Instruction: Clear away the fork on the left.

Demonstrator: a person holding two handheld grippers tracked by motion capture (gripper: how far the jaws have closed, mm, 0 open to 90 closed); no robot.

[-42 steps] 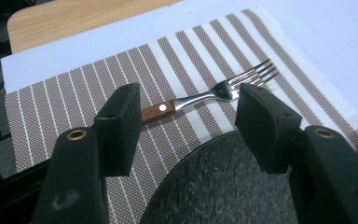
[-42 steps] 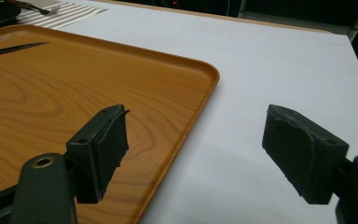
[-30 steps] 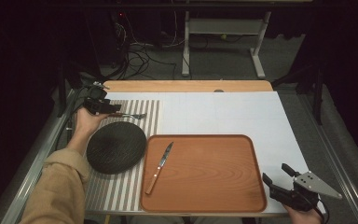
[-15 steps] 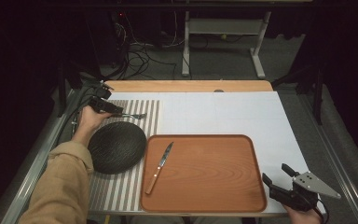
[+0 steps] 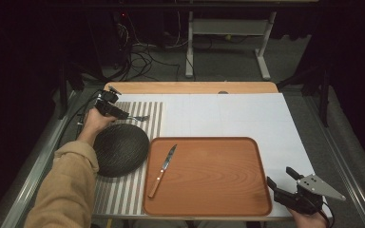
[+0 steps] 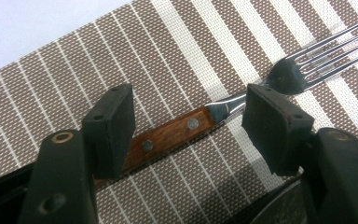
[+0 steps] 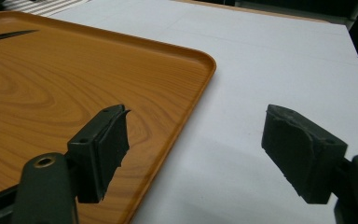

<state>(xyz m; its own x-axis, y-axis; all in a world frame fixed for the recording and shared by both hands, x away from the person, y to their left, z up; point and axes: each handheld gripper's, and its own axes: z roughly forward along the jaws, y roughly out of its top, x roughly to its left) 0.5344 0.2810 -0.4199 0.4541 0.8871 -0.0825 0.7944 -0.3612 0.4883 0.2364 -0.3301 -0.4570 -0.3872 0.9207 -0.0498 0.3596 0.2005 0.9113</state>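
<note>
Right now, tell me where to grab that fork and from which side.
Grip the fork by its wooden riveted handle, coming down from above. It lies flat on the striped mat, and the left gripper already has its open jaws either side of the handle, tines pointing away.

Left gripper (image 5: 123,114) held out at the far left on an outstretched, tan-sleeved forearm (image 5: 69,190), jaws just been opening and now wide apart, pads pressing on nothing. Right gripper (image 5: 278,187) low at the near right corner, jaws spread wide and empty.
</note>
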